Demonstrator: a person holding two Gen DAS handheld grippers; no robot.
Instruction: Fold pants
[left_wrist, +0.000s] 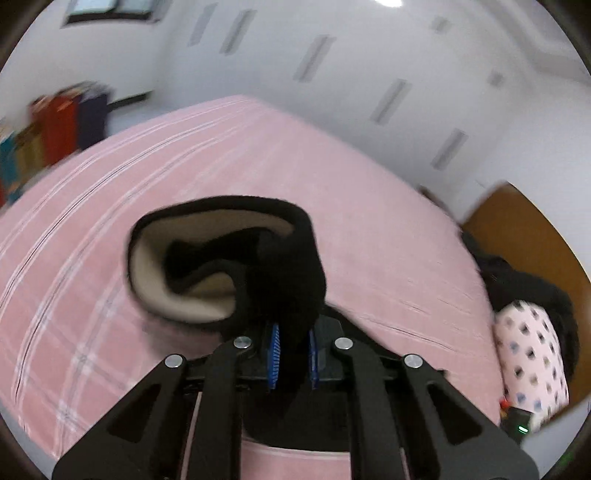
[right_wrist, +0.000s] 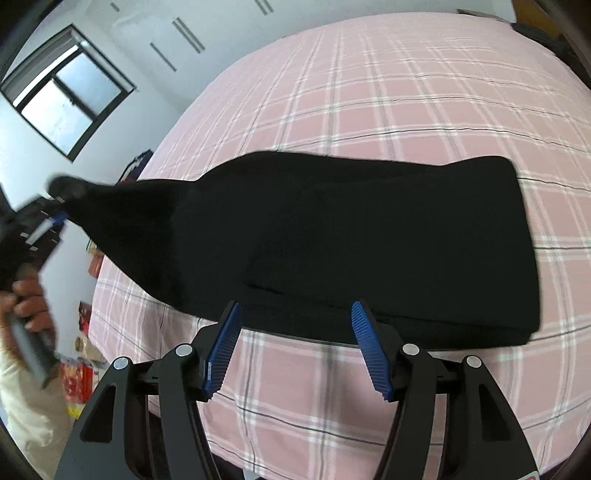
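A pink checked bed (right_wrist: 406, 92) carries the black pants (right_wrist: 351, 240), which lie flat across it except for one end lifted off towards the left. The left gripper (left_wrist: 293, 354), tilted down and held by a hand (right_wrist: 27, 310), pinches that raised end, whose cream lining (left_wrist: 147, 269) shows in a blurred loop. The right gripper (right_wrist: 295, 350) hangs spread and empty over the near edge, its fingers (right_wrist: 369, 347) just above the cloth.

bed (right_wrist: 424, 92): pink plaid sheet | window (right_wrist: 70, 92) | hanging clothes (left_wrist: 55, 129) (blurred)
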